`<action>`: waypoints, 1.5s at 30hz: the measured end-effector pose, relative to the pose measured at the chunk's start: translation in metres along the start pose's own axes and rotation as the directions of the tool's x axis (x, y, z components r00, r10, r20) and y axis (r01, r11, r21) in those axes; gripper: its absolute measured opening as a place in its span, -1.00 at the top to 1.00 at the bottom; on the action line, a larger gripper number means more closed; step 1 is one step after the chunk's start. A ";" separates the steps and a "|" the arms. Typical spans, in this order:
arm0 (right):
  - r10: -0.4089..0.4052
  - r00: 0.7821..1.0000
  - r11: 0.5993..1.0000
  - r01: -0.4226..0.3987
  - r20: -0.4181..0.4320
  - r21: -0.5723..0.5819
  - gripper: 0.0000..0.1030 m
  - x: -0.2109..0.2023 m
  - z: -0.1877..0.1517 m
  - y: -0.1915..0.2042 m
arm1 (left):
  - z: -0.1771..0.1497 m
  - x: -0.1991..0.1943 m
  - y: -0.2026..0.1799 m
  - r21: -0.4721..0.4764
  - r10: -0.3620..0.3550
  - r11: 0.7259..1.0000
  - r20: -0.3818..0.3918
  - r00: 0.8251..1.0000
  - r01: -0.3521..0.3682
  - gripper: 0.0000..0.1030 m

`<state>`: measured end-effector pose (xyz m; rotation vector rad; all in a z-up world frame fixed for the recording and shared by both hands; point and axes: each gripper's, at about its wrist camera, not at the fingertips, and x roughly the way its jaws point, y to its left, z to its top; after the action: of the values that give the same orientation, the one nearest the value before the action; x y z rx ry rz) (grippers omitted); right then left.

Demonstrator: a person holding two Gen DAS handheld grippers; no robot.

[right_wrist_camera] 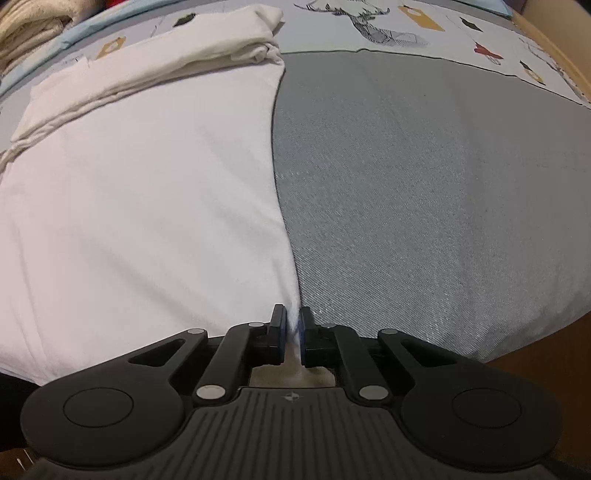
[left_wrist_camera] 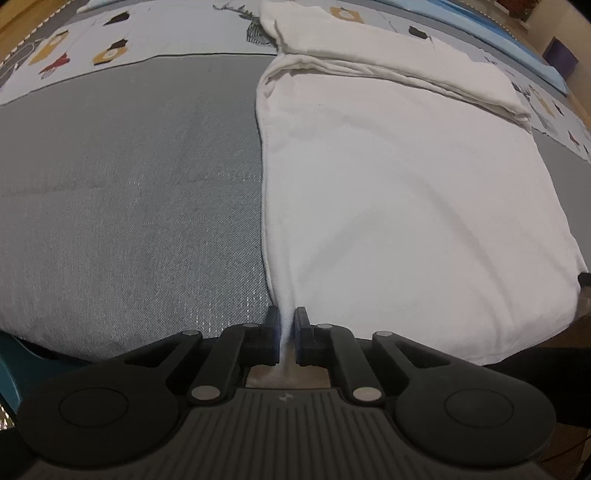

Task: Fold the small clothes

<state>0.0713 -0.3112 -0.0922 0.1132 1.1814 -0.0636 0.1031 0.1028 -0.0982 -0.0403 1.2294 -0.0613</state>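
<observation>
A white garment [left_wrist_camera: 399,206] lies flat on a grey cushion surface [left_wrist_camera: 129,206], with a folded part across its far end [left_wrist_camera: 388,62]. My left gripper [left_wrist_camera: 285,319] is shut on the garment's near left corner at the surface's front edge. In the right wrist view the same white garment [right_wrist_camera: 140,206] lies to the left, and my right gripper [right_wrist_camera: 292,321] is shut on its near right corner. The folded far part shows in the right wrist view [right_wrist_camera: 155,70].
The grey cushion surface [right_wrist_camera: 424,206] lies bare beside the garment. A patterned white sheet [left_wrist_camera: 92,51] covers the far side, also in the right wrist view [right_wrist_camera: 424,26]. A stack of cream cloth [right_wrist_camera: 29,29] sits at the far left. A blue strip [left_wrist_camera: 517,40] lies at the far right.
</observation>
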 end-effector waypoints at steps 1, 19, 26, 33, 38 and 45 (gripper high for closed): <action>0.003 1.000 1.000 -0.003 0.001 0.000 0.88 0.000 0.000 0.000 | 0.000 0.000 0.000 -0.001 0.001 1.000 -0.001 1.000 -0.001 0.85; -0.020 1.000 0.998 0.019 -0.016 -0.061 0.84 0.004 0.002 0.006 | 0.001 0.001 -0.002 0.011 0.005 1.000 -0.008 1.000 -0.005 0.83; -0.017 1.000 0.999 0.017 -0.010 -0.050 0.86 0.002 0.002 0.006 | 0.002 0.000 -0.003 0.016 0.009 1.000 -0.004 1.000 -0.009 0.82; -0.017 1.000 0.999 0.017 -0.005 -0.028 0.88 0.000 0.002 0.003 | 0.005 -0.005 0.002 -0.023 0.017 1.000 0.024 1.000 -0.016 0.85; -0.021 1.000 0.999 0.021 -0.010 -0.039 0.88 0.000 0.001 0.004 | 0.002 -0.001 -0.003 0.018 0.017 1.000 0.007 1.000 -0.018 0.85; -0.022 1.000 0.999 0.021 -0.010 -0.041 0.88 0.001 0.002 0.005 | 0.001 0.001 -0.002 0.017 0.018 1.000 0.005 1.000 -0.018 0.85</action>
<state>0.0738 -0.3067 -0.0923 0.0648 1.1942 -0.0579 0.1046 0.1009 -0.0982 -0.0146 1.2238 -0.0564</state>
